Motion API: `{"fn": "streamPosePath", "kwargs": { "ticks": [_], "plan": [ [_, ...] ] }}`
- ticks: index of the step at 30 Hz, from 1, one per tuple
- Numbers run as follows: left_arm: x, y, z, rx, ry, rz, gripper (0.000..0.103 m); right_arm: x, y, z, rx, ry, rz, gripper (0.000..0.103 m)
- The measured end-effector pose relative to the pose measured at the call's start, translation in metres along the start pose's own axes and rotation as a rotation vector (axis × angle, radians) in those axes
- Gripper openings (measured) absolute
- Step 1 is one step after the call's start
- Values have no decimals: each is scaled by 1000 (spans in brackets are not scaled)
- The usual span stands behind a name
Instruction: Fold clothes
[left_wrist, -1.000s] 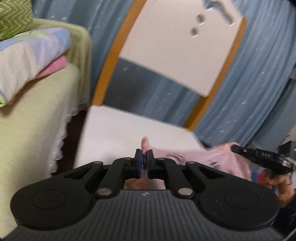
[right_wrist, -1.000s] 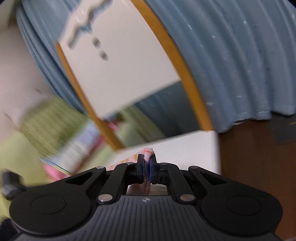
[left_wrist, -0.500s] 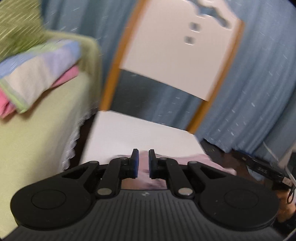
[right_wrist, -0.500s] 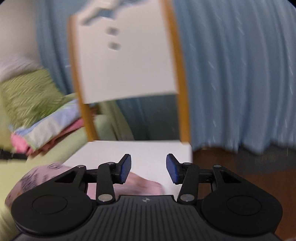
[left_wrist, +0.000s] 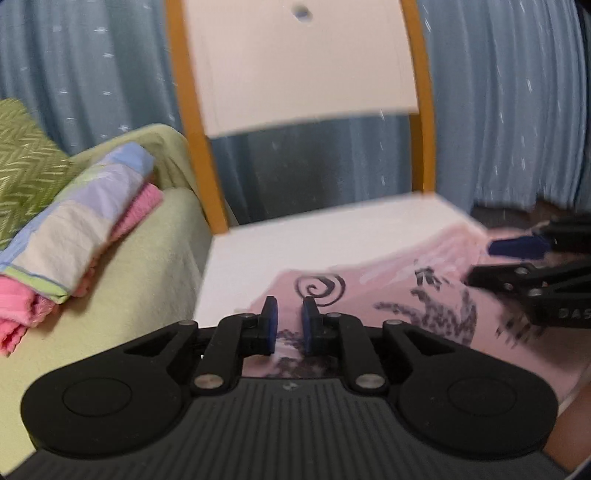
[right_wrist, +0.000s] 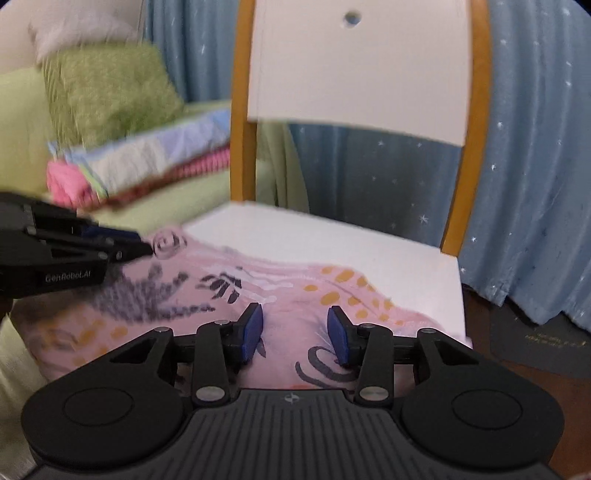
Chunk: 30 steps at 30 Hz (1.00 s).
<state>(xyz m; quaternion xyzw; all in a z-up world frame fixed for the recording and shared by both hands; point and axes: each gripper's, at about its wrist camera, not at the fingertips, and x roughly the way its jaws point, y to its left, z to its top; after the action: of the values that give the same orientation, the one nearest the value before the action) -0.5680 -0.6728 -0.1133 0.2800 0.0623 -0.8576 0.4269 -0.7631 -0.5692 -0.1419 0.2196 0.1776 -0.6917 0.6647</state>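
A pink garment (right_wrist: 280, 295) with dark leaf and swirl prints and orange dots lies spread on the white chair seat (right_wrist: 369, 247). It also shows in the left wrist view (left_wrist: 388, 295). My left gripper (left_wrist: 290, 323) is open a little, just above the garment's left part, holding nothing. It shows at the left of the right wrist view (right_wrist: 122, 245). My right gripper (right_wrist: 295, 332) is wide open and empty over the garment's right part. It shows at the right of the left wrist view (left_wrist: 517, 251).
The chair has a white back (right_wrist: 362, 70) with orange posts. A green-covered sofa (left_wrist: 122, 273) stands to the left, with a stack of folded clothes (left_wrist: 74, 221) and a green pillow (right_wrist: 110, 92). Blue star-print curtains (right_wrist: 535, 147) hang behind. Dark floor (right_wrist: 535, 369) lies to the right.
Both grippers were shut on the pink garment a second ago. They have opened and let it go, and it now lies on the seat. Both grippers have dropped lower over it.
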Motion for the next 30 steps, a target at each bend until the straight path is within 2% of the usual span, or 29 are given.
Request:
{"fn": "streamPosePath", "kwargs": {
  "ticks": [3,5,8,10,12,14,17,20,22,24,30],
  "plan": [
    [-43,6,-2,-55,-69,-19,12,-34,-3,-3,10,-93,10,42],
    [-72,-3,-10,-28,-106,-36,12,-52,-1,-10,22,-123,24,42],
    [-92,-24,-33,13,-100,-80,12,-70,4,-25,19,-138,36,42],
    [-81,-35,-52,37,-33,-37,12,-61,12,-41,-15,-84,15,43],
    [-68,-33,-65,-12,-6,-37,13,-51,18,-55,-46,-51,-6,43],
    [-70,-30,-60,-42,-3,-34,13,-50,23,-55,-77,-61,-23,43],
    [-84,-27,-50,-51,-48,-11,13,-63,21,-44,-40,-101,-23,43],
    [-86,-24,-54,-36,-44,16,13,-71,18,-41,-34,-125,-58,44],
    [-72,-20,-62,-57,24,32,13,-64,14,-47,-29,-78,-70,44],
    [-69,-17,-61,-76,41,40,13,-54,8,-58,-7,-13,-62,44],
    [-69,-18,-38,-104,135,81,13,-59,8,-46,40,-31,-41,45]
  ]
}}
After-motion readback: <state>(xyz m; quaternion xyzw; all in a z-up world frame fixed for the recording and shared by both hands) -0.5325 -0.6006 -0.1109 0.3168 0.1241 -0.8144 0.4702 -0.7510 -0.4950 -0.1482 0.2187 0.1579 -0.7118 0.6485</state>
